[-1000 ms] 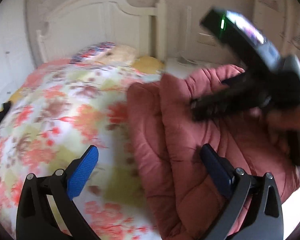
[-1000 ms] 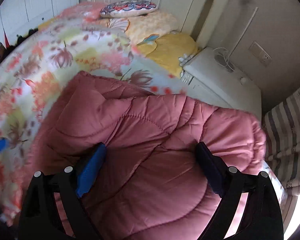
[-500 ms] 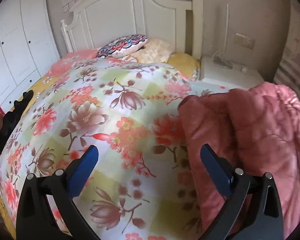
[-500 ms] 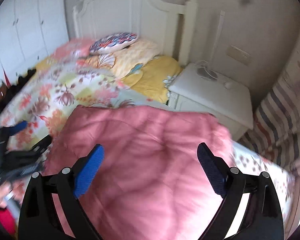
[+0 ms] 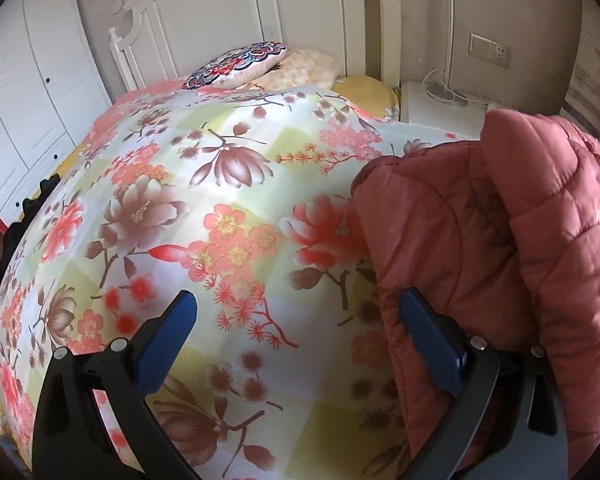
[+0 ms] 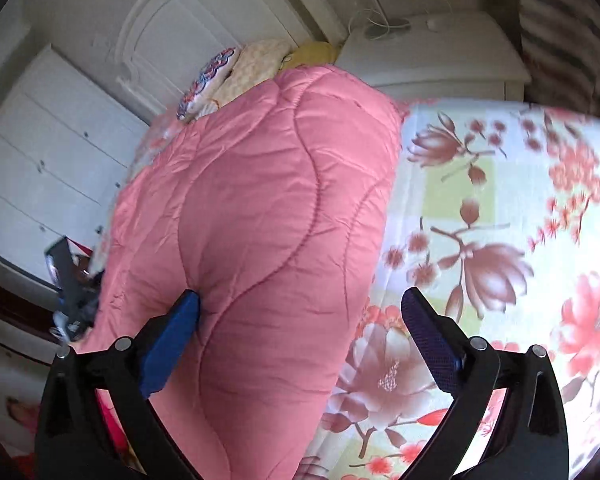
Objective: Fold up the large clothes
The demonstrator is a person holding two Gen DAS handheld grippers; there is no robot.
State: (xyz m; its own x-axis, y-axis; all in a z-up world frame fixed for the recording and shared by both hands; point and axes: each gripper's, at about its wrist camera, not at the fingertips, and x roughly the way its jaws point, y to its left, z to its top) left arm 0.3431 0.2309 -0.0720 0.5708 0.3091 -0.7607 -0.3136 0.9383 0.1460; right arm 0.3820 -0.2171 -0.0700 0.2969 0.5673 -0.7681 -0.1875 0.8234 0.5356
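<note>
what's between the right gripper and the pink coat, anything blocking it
Nothing visible. The right gripper stands open directly over the pink quilted coat, which lies on the floral bedspread. Its left pad looks to touch the fabric; the other hangs over the bedspread. Its jaws have just been opening.

A bed (image 5: 228,184) under a floral cover stands against a white headboard (image 5: 236,12) and grey wall (image 5: 512,4), with white wardrobe doors (image 5: 32,80) on one side, a white nightstand (image 5: 440,108) and wall socket (image 5: 490,50) on the other.
</note>
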